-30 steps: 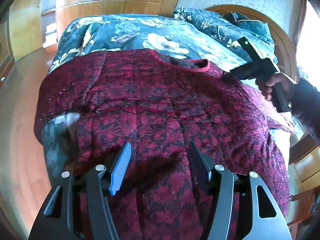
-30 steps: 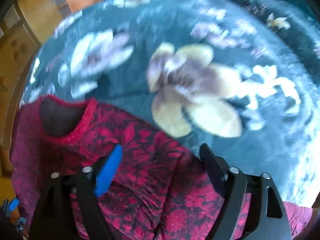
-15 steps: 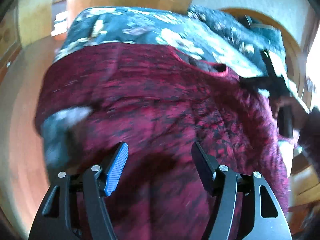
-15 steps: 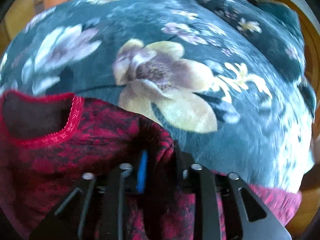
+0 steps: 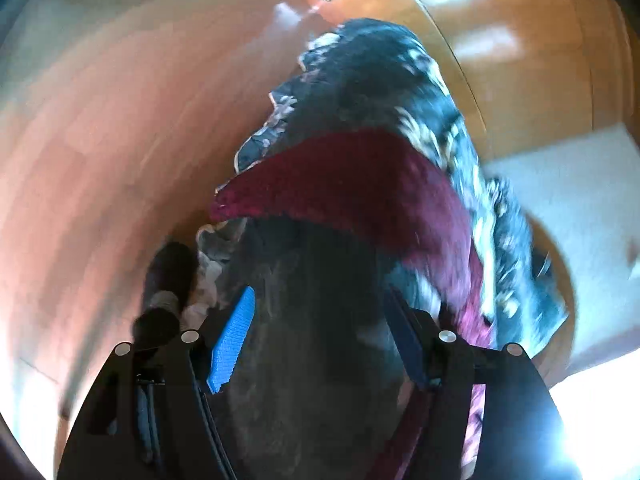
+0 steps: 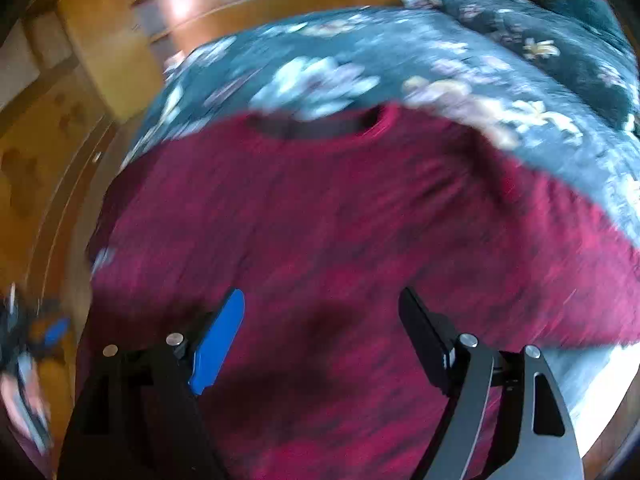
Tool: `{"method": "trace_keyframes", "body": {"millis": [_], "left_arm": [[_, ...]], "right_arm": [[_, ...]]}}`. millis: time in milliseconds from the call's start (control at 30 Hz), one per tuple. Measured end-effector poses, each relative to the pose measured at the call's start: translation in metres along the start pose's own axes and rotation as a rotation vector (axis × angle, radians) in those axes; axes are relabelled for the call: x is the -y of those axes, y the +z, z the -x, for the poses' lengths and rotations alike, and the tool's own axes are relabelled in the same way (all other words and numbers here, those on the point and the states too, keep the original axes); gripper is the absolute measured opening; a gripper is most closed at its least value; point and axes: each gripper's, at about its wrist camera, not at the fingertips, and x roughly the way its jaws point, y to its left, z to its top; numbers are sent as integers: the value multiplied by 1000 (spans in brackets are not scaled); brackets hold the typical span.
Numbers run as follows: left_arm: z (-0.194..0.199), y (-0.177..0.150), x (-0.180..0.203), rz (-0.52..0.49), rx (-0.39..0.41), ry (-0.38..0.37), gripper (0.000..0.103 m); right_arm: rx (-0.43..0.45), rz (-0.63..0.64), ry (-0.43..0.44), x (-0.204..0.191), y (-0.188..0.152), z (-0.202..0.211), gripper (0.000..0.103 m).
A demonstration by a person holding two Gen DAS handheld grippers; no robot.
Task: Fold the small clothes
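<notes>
A dark red patterned sweater lies spread on a bed, neckline at the far side. My right gripper is open and empty, above the sweater's lower middle. My left gripper is open at the bed's left edge, jaws either side of a dark grey fabric surface that may be the sweater's inner side. A red fold of the sweater lies beyond it. Both views are motion-blurred.
A dark teal floral quilt covers the bed beyond the sweater; it also shows in the left wrist view. Wooden floor lies left of the bed. Wooden cabinets stand at the far left. The left gripper and hand show at the right view's left edge.
The right gripper, shut on the sweater's shoulder half a second ago, has let go and pulled back over the body. The left gripper swung left to the bed's edge.
</notes>
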Motion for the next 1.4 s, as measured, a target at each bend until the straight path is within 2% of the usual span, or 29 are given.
{"method": "trace_keyframes", "body": {"millis": [67,133,200,267,300,367,400,433,467,500,533,600,667,700,767,867,933,1000,1067,1133,1167,1200,1233,1300,1400], "left_arm": [[-11,12,-9,74,-16,-33,68],[-23,22,-18,158,-30,-106,78],[-42,32,-19,230,-29,-140,84],[-61,37,-25,312,-50,-177,85],[-75,39,-31,391,-60,-192,85],[-88,41,-39,464,-56,-223,83],[-95,42,-40,494,-54,-240,67],[-99,44,-39,508,-55,-238,43],[-102,46,-39,515,-48,-234,34],[-101,50,-38,512,-26,-221,17],[-97,53,-36,500,-1,-202,13],[-80,61,-30,441,65,-163,11],[-69,67,-19,316,107,-49,11],[-71,70,-10,229,102,37,11],[-79,71,9,108,67,151,11],[-73,69,34,12,78,263,12],[-61,68,40,5,91,274,27],[-44,61,53,-42,117,285,34],[-27,50,70,-121,141,275,34],[-7,30,96,-236,141,226,35],[-2,17,111,-288,138,209,38],[2,8,120,-328,135,198,49],[7,-5,132,-378,132,181,55],[16,-35,154,-472,117,118,58],[15,-76,180,-580,70,73,59]], "right_arm": [[-21,10,5,-17,-18,-9,80],[24,42,-71,-29,-24,-9,81],[12,17,-77,-24,-23,-13,86],[4,-11,-71,-17,-22,-19,90],[3,-14,-68,-16,-22,-21,91],[7,-9,-80,-17,-22,-23,92],[9,-5,-87,-18,-22,-23,93],[11,-4,-92,-19,-22,-23,93],[14,-2,-96,-19,-22,-23,93],[16,-1,-98,-20,-23,-24,93],[18,-2,-96,-19,-21,-24,93],[20,-7,-93,-18,-23,-24,93],[26,-13,-86,-18,-25,-25,93],[26,-17,-82,-17,-25,-25,93],[27,-22,-72,-15,-25,-26,93],[27,-28,-58,-12,-25,-26,94],[28,-30,-54,-11,-25,-25,94],[29,-34,-45,-9,-25,-24,94],[25,-45,-23,-6,-24,-22,94],[20,-64,7,-1,-23,-18,94],[26,-89,36,5,-22,-11,93],[38,-126,69,12,-22,-4,89],[52,-174,103,23,-22,4,87],[101,-319,159,61,-26,25,81],[185,-555,185,136,-42,57,70]]}}
